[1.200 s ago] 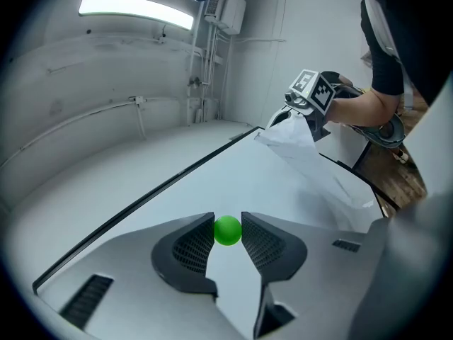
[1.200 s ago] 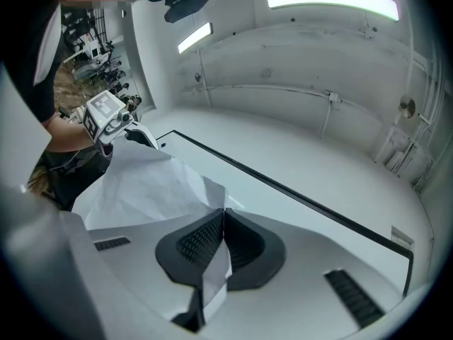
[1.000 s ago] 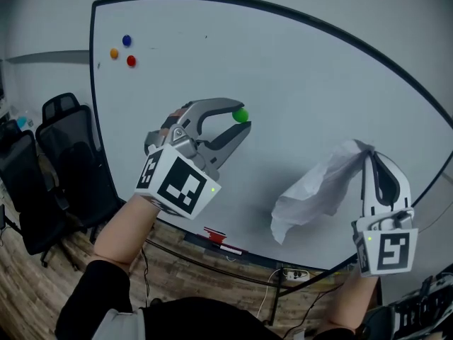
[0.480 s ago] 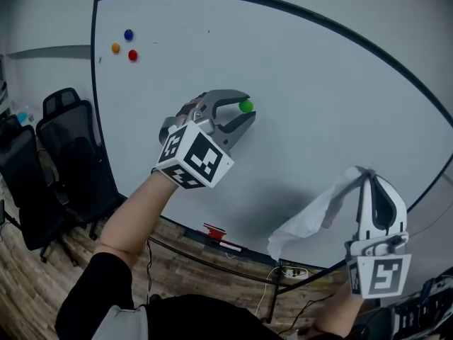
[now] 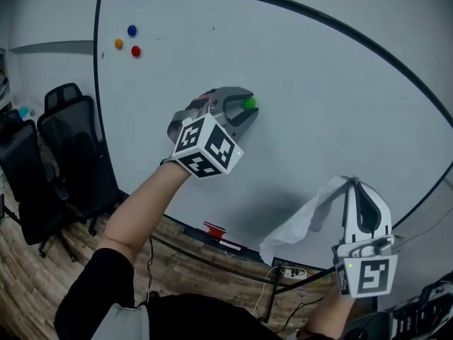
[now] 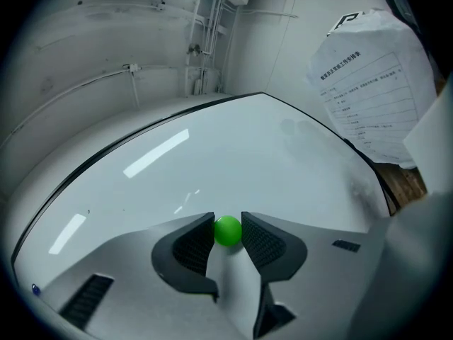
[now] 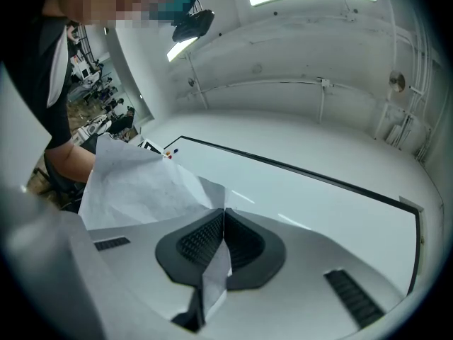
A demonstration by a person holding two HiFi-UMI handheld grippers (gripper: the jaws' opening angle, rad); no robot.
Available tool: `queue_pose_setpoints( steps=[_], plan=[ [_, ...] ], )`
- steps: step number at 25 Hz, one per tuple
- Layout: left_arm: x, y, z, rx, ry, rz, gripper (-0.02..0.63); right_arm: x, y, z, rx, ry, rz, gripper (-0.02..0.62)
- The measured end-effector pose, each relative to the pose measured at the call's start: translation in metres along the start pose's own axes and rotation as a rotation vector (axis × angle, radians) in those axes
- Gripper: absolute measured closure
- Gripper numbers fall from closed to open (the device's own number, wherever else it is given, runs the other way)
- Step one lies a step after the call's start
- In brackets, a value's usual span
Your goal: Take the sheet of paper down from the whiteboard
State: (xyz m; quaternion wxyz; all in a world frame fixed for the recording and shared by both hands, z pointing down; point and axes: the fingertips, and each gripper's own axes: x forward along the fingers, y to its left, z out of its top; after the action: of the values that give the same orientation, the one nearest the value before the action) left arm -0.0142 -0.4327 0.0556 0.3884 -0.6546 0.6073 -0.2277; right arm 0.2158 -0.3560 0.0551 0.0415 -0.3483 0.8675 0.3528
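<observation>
The white sheet of paper [image 5: 301, 222] hangs off the whiteboard [image 5: 333, 98], crumpled, at the lower right of the head view. My right gripper [image 5: 351, 183] is shut on its top corner; in the right gripper view the sheet [image 7: 138, 186] spreads to the left of my right gripper [image 7: 224, 214] and a strip runs down between the pads. My left gripper [image 5: 249, 105] is up against the board's middle, shut on a green round magnet [image 5: 249, 103]. The left gripper view shows the magnet [image 6: 227, 230] between both pads of my left gripper [image 6: 227, 232], and the printed sheet [image 6: 371, 98] at the upper right.
Three magnets, blue [image 5: 132, 30], orange [image 5: 118, 43] and red [image 5: 135, 50], sit at the board's top left. A red marker [image 5: 214, 231] lies on the board's tray. Black office chairs [image 5: 67, 158] stand to the left, and cables run along the wooden floor [image 5: 42, 289] below.
My left gripper moved in toward the board with the green magnet and its marker cube turned. My right gripper sank with the sheet, which now hangs lower and more bunched.
</observation>
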Motion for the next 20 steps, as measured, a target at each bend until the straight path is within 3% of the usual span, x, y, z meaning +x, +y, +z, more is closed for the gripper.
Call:
queue_pose_setpoints(
  steps=[6, 10, 13, 16, 20],
  plan=[
    [0.0, -0.005, 0.011, 0.002, -0.047, 0.01, 0.474, -0.006, 0.007, -0.012, 0.036, 0.031, 0.018, 0.575],
    [-0.02, -0.009, 0.017, 0.015, -0.121, 0.054, 0.459, -0.005, 0.023, -0.038, 0.031, 0.056, 0.102, 0.575],
    [-0.04, -0.016, 0.013, -0.024, -0.161, 0.062, 0.459, 0.006, 0.038, -0.059, 0.087, 0.069, 0.139, 0.575],
    [-0.065, -0.033, 0.009, -0.066, -0.24, 0.061, 0.526, 0.015, 0.056, -0.08, 0.162, 0.066, 0.179, 0.575],
    [-0.092, -0.064, -0.012, -0.139, -0.247, 0.057, 0.583, 0.022, 0.08, -0.106, 0.243, 0.093, 0.225, 0.575]
  ],
)
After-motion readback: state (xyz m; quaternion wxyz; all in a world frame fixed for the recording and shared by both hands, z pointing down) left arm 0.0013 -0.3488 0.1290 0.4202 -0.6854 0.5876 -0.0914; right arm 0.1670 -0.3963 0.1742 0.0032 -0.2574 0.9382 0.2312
